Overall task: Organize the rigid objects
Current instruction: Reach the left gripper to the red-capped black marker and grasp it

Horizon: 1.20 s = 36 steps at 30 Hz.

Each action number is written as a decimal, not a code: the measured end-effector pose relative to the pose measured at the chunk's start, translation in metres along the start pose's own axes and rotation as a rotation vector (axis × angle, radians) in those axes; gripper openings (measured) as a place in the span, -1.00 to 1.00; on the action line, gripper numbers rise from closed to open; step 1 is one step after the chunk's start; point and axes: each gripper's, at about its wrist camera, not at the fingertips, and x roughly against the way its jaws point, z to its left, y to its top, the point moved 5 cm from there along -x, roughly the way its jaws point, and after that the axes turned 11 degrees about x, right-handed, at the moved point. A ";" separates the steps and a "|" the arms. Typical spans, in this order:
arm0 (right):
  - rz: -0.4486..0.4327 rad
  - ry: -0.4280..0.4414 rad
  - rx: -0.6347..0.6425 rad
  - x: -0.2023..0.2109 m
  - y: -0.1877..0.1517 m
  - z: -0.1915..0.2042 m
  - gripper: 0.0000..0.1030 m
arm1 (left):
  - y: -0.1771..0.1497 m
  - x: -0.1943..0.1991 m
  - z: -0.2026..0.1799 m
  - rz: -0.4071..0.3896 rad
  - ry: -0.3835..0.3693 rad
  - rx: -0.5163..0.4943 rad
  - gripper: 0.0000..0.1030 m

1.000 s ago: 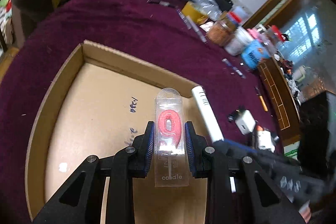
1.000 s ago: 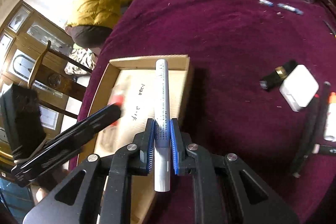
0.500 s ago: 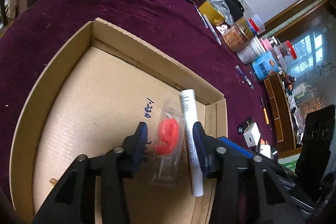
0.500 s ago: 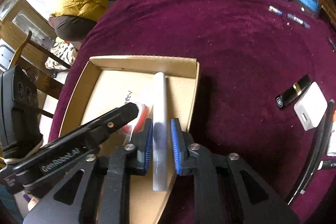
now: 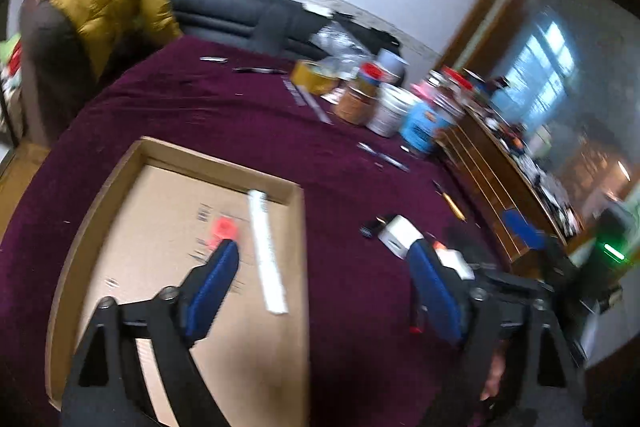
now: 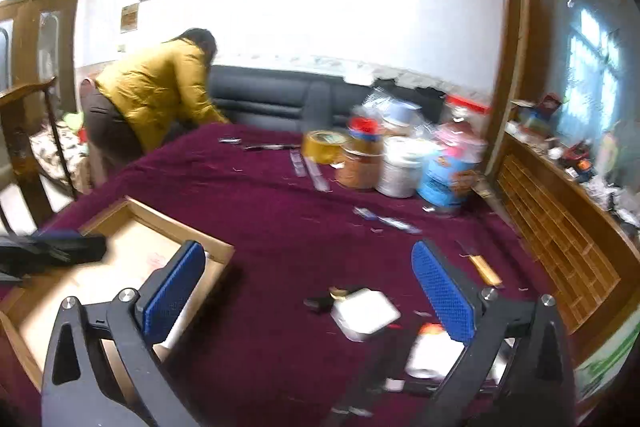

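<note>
While both the left gripper [image 5: 324,279] and the right gripper [image 6: 310,287] hang spread wide and empty, the white marker [image 5: 266,251] and red candle [image 5: 224,229] lie inside the cardboard tray [image 5: 294,267]; a white block [image 6: 366,313] and small items remain on the cloth at right.

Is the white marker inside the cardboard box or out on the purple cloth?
Inside. The white marker lies flat on the floor of the cardboard box, near its right wall.
</note>
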 end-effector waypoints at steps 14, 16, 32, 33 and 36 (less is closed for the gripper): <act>0.197 -0.243 -0.498 -0.036 -0.152 -0.213 1.00 | -0.084 -0.093 -0.082 0.223 0.038 -0.154 0.63; 0.202 -0.231 -0.535 -0.039 -0.164 -0.214 1.00 | -0.088 -0.112 -0.093 0.225 0.074 -0.214 0.43; 0.201 -0.089 -0.644 -0.045 -0.172 -0.225 1.00 | -0.093 -0.190 -0.111 0.320 0.062 -0.230 -0.18; 0.201 -0.084 -0.645 -0.045 -0.173 -0.224 1.00 | -0.092 -0.190 -0.110 0.319 0.056 -0.225 -0.19; 0.206 -0.078 -0.642 -0.045 -0.173 -0.223 1.00 | -0.091 -0.190 -0.108 0.314 0.058 -0.226 -0.26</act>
